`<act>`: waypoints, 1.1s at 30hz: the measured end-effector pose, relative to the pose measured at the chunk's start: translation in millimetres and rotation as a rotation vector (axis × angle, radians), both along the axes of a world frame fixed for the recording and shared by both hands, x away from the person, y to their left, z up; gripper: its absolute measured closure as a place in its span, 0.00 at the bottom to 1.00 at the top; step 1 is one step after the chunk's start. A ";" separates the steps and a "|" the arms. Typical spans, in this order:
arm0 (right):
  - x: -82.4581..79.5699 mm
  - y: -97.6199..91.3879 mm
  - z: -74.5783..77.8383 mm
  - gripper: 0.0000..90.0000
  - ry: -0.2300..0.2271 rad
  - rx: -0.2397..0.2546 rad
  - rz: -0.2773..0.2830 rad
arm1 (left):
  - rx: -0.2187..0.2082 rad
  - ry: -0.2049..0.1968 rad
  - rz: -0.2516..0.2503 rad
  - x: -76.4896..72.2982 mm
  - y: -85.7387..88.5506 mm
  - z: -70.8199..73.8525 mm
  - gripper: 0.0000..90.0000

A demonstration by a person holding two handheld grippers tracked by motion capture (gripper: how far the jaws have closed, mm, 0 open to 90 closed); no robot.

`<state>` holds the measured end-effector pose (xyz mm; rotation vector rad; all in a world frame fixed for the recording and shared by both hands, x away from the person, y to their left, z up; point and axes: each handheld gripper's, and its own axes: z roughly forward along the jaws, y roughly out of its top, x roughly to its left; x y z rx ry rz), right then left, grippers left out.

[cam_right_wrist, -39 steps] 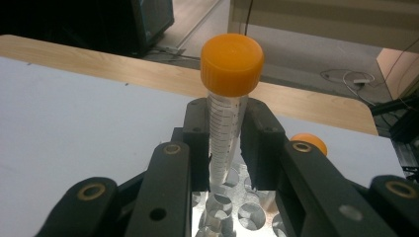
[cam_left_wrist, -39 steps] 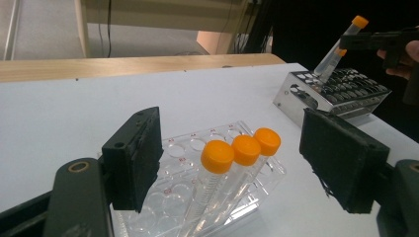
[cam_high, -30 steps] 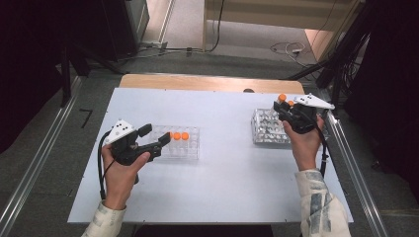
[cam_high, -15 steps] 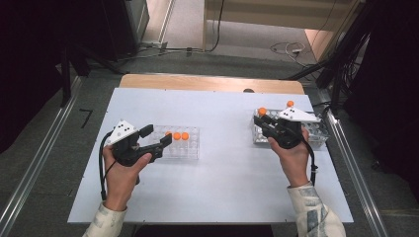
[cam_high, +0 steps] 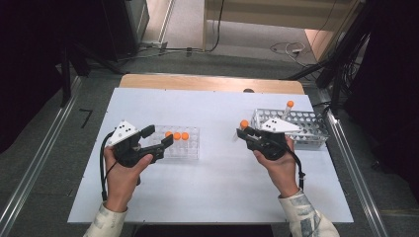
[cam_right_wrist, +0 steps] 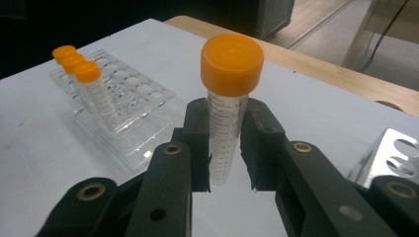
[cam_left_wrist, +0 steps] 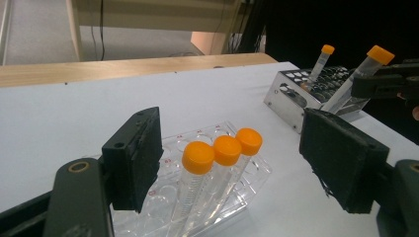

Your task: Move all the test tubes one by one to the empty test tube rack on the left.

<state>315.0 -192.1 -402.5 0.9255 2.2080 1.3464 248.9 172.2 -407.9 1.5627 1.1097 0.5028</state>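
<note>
The right tool (cam_right_wrist: 225,163) squeezes a tube (cam_right_wrist: 226,113). It could bump the three tubes in the clear rack (cam_high: 190,148). The left tool (cam_left_wrist: 237,163) is wide open, holding nothing.

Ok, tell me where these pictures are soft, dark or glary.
High view: dark at both side edges, white table evenly lit. Left gripper view: its near jaws soft, metal rack glinting. Right gripper view: held tube sharp, clear rack softer.
</note>
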 end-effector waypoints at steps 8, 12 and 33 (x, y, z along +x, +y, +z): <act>-9.6 15.9 -4.8 0.80 0.011 -0.016 0.061 | 0.002 -0.005 -0.018 -2.6 -4.3 1.8 0.28; -14.3 24.1 -7.8 0.80 0.020 -0.026 0.092 | 0.005 -0.012 -0.031 -4.8 -8.3 3.4 0.28; -39.0 66.5 -26.7 0.80 0.059 -0.083 0.247 | 0.036 -0.038 -0.131 -18.2 -36.0 10.6 0.30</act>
